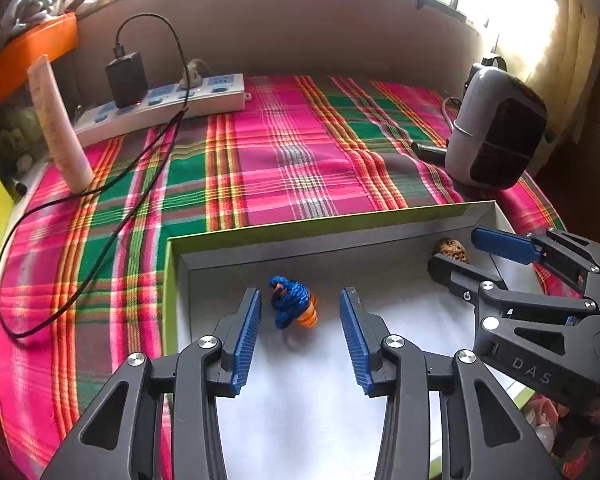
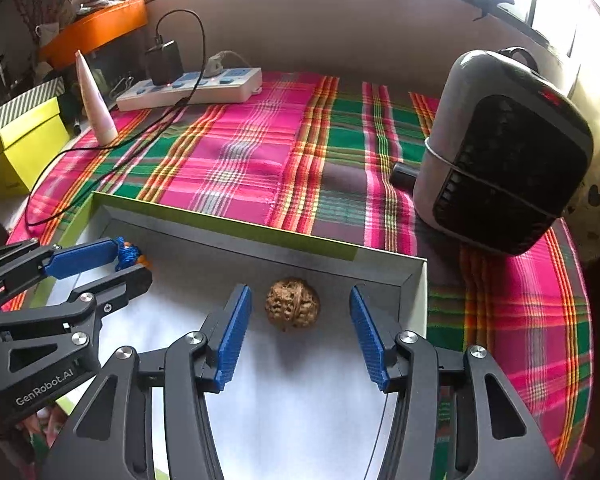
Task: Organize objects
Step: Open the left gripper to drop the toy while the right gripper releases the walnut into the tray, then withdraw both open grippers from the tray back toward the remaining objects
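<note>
Both tongs hang over the shallow box (image 1: 236,236) that sits at the near edge of the desk, on its bright plaid cloth (image 1: 284,152), and each points steeply down into the white floor of it. The left gripper (image 1: 300,328) stands with its blue pads apart and touching nothing; the little toy wound in blue cord (image 1: 290,307) lies on the box floor between them, closer to the left pad, near the box's left wall. The right gripper (image 2: 300,328) is likewise spread, and the walnut (image 2: 293,304) rests free between its pads, close to the far right corner of the box. Neither piece is pinched, so I judge that both have been set down here, each in its own half of the box, so that they stay apart and do not roll together. What remains, to my eye, is only to lift the tongs straight up without nudging either. The power strip (image 1: 168,102), the white tube (image 1: 60,128) and the small heater (image 2: 508,152) stand well back toward the far edge and corners, out of the way.
</note>
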Demonstrator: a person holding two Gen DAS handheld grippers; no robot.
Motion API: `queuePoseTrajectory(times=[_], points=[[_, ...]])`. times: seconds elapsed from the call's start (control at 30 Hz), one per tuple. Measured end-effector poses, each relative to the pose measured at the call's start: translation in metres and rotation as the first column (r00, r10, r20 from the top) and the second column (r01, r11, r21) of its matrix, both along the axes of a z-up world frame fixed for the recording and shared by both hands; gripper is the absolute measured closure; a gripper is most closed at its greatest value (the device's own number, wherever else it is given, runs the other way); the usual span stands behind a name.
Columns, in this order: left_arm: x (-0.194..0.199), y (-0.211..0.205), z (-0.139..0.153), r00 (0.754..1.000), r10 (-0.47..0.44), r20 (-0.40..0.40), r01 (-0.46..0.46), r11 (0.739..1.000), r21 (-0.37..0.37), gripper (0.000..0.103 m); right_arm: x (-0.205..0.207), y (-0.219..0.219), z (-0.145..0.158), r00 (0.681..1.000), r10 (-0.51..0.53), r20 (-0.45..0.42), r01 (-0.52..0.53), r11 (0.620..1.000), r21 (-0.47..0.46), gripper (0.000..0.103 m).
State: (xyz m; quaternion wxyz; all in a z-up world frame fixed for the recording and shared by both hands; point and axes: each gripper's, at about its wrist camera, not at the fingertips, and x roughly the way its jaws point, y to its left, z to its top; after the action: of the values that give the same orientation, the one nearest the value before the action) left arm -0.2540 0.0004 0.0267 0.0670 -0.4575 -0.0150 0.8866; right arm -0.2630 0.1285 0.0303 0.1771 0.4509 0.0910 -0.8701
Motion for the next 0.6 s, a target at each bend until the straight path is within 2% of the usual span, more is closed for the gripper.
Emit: queuePoseTrajectory(times=[0.6], points=[[0.055, -0.002, 0.025, 0.997, 0.007, -0.072, -0.006, 1.0, 0.006, 0.059, 0.051, 0.006, 0.025, 0.998, -0.009, -0.066, 0.006, 0.999, -0.048, 0.051]])
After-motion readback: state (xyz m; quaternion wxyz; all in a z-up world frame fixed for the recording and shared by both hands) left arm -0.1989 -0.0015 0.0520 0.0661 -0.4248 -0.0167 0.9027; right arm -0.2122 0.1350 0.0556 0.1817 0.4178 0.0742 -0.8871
